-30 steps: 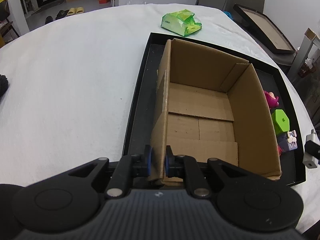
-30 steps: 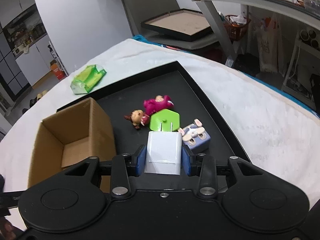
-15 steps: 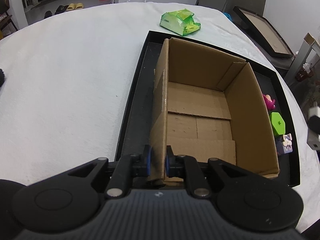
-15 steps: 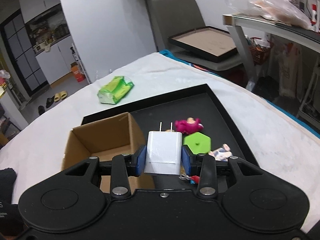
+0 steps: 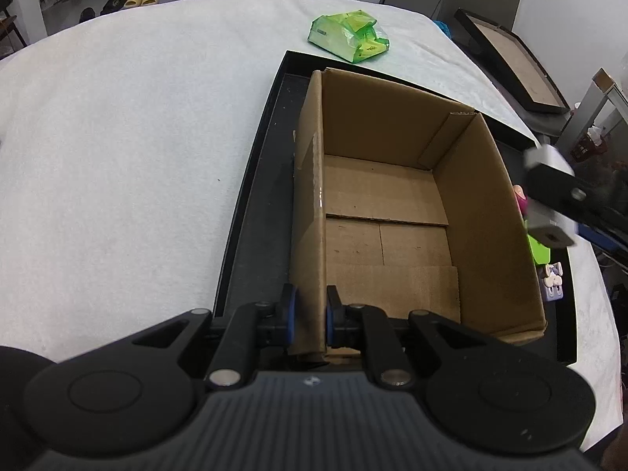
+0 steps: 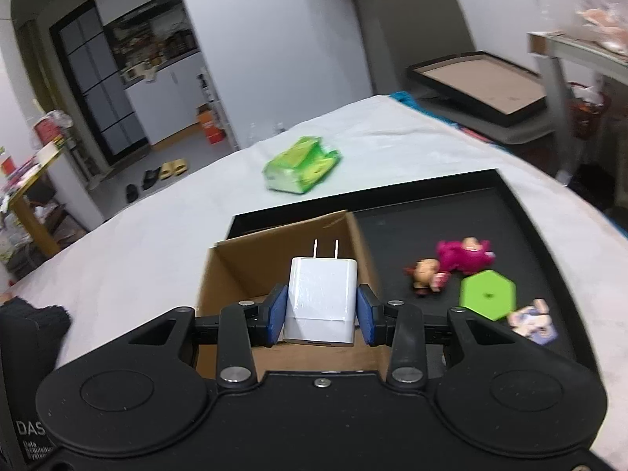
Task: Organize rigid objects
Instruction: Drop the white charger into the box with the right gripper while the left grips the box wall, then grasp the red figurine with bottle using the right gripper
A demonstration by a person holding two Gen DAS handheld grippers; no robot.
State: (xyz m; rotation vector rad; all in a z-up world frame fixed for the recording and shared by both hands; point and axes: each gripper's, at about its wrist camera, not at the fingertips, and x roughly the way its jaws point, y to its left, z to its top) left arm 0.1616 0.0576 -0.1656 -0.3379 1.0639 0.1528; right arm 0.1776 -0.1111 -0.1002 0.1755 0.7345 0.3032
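An open, empty cardboard box (image 5: 392,212) stands in a black tray (image 5: 251,212) on the white table. My left gripper (image 5: 310,314) is shut on the box's near left wall. My right gripper (image 6: 320,314) is shut on a white plug charger (image 6: 322,302), prongs pointing forward, held above the box (image 6: 251,263). In the left wrist view the right gripper (image 5: 549,196) shows blurred over the box's right edge. A pink figure (image 6: 465,255), a small brown doll (image 6: 426,274), a green hexagon block (image 6: 486,294) and a pale rabbit figure (image 6: 532,320) lie on the tray right of the box.
A green packet (image 5: 347,35) lies on the table beyond the tray; it also shows in the right wrist view (image 6: 300,165). A framed board (image 6: 482,86) rests on a chair past the table's far right edge. A metal shelf stands at the right.
My right gripper has lifted the charger from over the toys and carried it left, above the box. The left gripper keeps its hold on the box wall.
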